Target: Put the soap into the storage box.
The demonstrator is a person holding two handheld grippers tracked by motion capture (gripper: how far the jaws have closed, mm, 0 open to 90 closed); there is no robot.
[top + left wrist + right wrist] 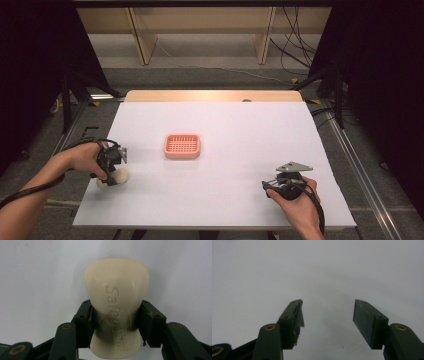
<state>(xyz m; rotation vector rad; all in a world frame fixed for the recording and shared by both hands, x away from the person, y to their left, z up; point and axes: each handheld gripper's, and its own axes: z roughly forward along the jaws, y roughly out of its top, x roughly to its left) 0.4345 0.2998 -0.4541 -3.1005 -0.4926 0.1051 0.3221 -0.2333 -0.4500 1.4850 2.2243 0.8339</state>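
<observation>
A cream bar of soap [116,305] stamped "Safeguard" lies on the white table between the two black jaws of my left gripper [116,322], which press on its sides. From above, the soap [120,176] shows just under the left gripper [111,170] near the table's left edge. A pink slatted soap dish [182,146] sits near the middle of the table, to the right of and beyond that gripper. My right gripper [285,186] is at the front right, and in its own view it [327,312] stands open over bare table with nothing between its jaws.
The white table [240,125] ends in a wooden strip at the back. Dark stands and cables flank it on the floor, and wooden furniture legs stand beyond.
</observation>
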